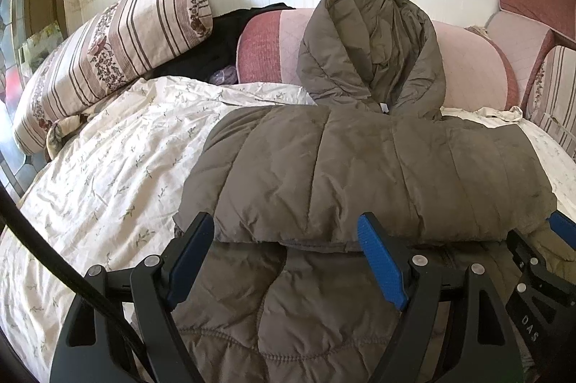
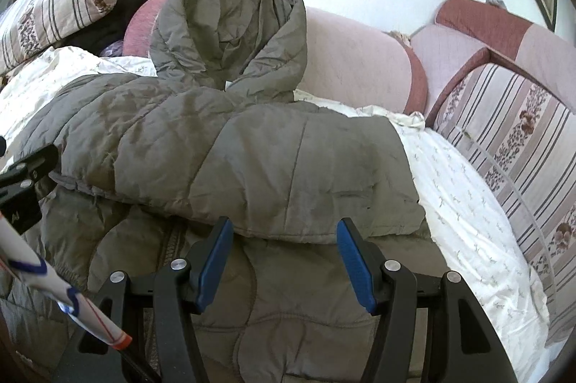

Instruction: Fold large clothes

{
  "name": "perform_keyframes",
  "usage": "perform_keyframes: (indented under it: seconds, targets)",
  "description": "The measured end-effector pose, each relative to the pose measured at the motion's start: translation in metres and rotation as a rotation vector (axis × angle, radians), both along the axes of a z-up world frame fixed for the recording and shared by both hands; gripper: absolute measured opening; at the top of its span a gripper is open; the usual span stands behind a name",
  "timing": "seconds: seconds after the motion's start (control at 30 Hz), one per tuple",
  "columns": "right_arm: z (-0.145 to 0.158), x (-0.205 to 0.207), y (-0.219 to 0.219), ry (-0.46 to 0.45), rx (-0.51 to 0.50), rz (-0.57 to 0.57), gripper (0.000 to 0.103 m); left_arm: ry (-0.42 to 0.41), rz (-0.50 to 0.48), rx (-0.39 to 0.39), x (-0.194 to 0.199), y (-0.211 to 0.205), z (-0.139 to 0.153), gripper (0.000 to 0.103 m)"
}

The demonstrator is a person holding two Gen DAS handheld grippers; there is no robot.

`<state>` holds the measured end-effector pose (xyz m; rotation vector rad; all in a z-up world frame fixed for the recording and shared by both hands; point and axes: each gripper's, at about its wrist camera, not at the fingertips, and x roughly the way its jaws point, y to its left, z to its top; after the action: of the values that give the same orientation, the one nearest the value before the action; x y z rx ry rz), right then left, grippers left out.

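An olive-grey quilted hooded jacket (image 1: 360, 167) lies on the bed, its lower part doubled back over itself. Its hood (image 1: 374, 44) rests against a pink bolster. In the right wrist view the jacket (image 2: 234, 149) fills the middle. My left gripper (image 1: 288, 228) is open and empty, just short of the folded edge. My right gripper (image 2: 284, 231) is open and empty, at the same folded edge farther right. The right gripper also shows at the right edge of the left wrist view (image 1: 550, 253). The left gripper shows at the left edge of the right wrist view (image 2: 21, 181).
A white floral sheet (image 1: 118, 167) covers the bed. A striped floral pillow (image 1: 118, 44) and a dark garment (image 1: 223, 37) lie at the back left. A pink and red bolster (image 1: 475, 66) lines the wall. A striped cushion (image 2: 514, 145) stands at the right.
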<state>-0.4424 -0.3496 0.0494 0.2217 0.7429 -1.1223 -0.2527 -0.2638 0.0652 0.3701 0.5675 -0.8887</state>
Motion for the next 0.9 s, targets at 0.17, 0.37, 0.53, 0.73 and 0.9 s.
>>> perform_keyframes:
  seconds: [0.17,0.37,0.53,0.73,0.9]
  targets:
    - [0.015,-0.003,0.013,-0.009,-0.015,0.022,0.065,0.005,0.005,-0.021,0.004,0.003,0.009,0.081]
    - [0.052,-0.021,0.038,-0.088,0.001,0.033,0.065,0.043,0.012,-0.066,0.011,0.016,0.026,0.081]
    - [0.094,-0.028,0.061,-0.132,0.038,0.059,0.065,0.039,0.037,-0.127,0.015,0.035,0.048,0.081]
    - [0.174,-0.024,0.069,-0.189,0.036,0.129,0.065,0.089,0.071,-0.195,0.033,0.056,0.064,0.082]
    - [0.239,-0.012,0.051,-0.220,0.033,0.164,0.065,0.111,0.088,-0.181,0.047,0.060,0.061,0.082]
